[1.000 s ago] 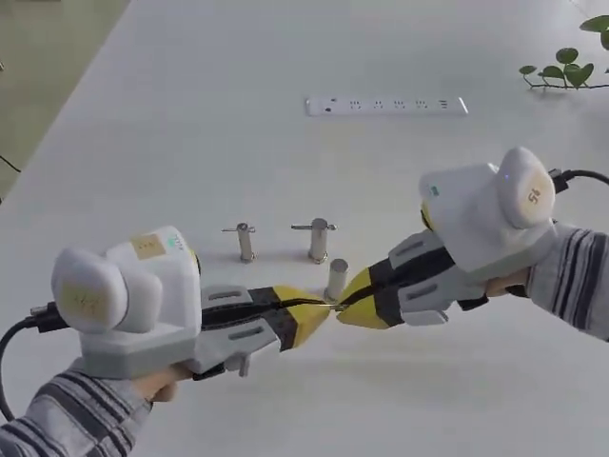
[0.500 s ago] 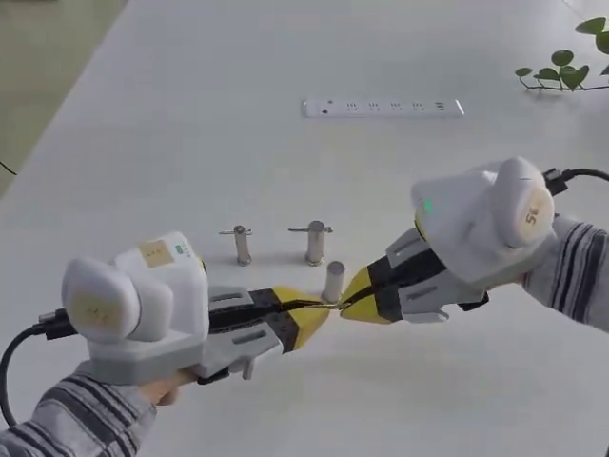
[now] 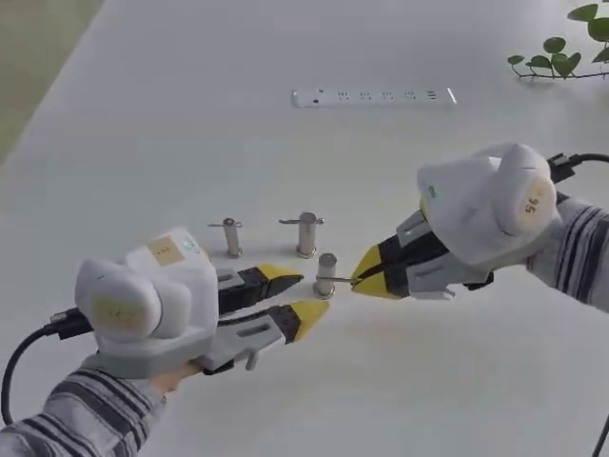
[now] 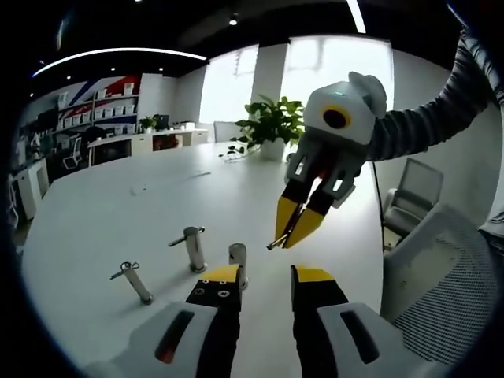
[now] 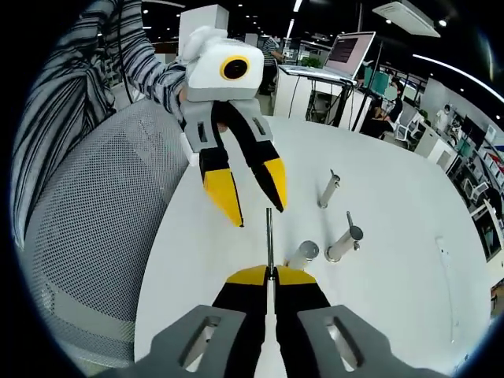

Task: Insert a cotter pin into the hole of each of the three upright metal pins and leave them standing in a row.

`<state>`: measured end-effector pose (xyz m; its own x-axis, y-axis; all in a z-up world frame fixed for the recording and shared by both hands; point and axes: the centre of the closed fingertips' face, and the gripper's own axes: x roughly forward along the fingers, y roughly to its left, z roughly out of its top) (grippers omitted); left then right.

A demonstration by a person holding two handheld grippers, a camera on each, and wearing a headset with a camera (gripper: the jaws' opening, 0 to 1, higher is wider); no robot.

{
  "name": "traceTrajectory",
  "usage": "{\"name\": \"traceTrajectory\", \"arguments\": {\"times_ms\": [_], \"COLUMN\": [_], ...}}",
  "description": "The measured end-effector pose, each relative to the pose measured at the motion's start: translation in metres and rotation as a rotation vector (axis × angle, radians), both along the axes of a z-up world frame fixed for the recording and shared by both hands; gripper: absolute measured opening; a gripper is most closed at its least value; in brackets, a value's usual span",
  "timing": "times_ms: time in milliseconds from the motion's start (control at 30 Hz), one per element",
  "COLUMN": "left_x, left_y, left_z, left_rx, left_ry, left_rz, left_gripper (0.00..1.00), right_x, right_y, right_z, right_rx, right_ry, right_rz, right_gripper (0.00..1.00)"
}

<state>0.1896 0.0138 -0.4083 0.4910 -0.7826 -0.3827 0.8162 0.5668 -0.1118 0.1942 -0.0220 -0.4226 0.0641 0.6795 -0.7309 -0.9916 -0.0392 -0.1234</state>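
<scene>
Three upright metal pins stand on the white table. The far-left pin (image 3: pixel 231 236) and the middle pin (image 3: pixel 305 233) each carry a cotter pin through the head. The nearest pin (image 3: pixel 326 274) has a bare head. My right gripper (image 3: pixel 356 281) is shut on a thin cotter pin (image 3: pixel 343 280) that points at this pin's head. The same cotter pin (image 5: pixel 268 236) sticks straight out of my right gripper (image 5: pixel 270 276), beside the bare pin (image 5: pixel 302 253). My left gripper (image 3: pixel 300 293) is open just left of that pin, with nothing between its fingers. From the left gripper (image 4: pixel 268 276), the right gripper (image 4: pixel 295 228) hangs above the bare pin (image 4: pixel 238 260).
A white power strip (image 3: pixel 371 96) lies far back on the table. A leafy plant (image 3: pixel 561 57) sits at the back right corner. A grey mesh chair (image 5: pixel 87 236) stands by the table's near edge. Open tabletop lies around the pins.
My left gripper has opened, let go of the cotter pin and drawn back slightly. The right gripper keeps the cotter pin, now close to the bare pin's head.
</scene>
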Motion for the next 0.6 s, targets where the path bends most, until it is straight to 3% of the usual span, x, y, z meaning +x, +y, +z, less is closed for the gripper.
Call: {"name": "traceTrajectory", "arguments": {"times_ms": [233,600], "left_x": [0.014,0.031], "left_y": [0.0,-0.005], "left_z": [-0.013,-0.036], "left_rx": [0.066,0.142], "left_ry": [-0.039,-0.043], "left_rz": [0.053,0.091], "left_gripper": [0.26,0.26], "right_x": [0.009,0.02], "right_y": [-0.011,-0.021], "right_z": [-0.009,-0.021], "right_rx": [-0.03,-0.066], "right_ry": [-0.008,-0.012], "right_rz": [-0.023,-0.049], "right_gripper": [0.0,0.0]}}
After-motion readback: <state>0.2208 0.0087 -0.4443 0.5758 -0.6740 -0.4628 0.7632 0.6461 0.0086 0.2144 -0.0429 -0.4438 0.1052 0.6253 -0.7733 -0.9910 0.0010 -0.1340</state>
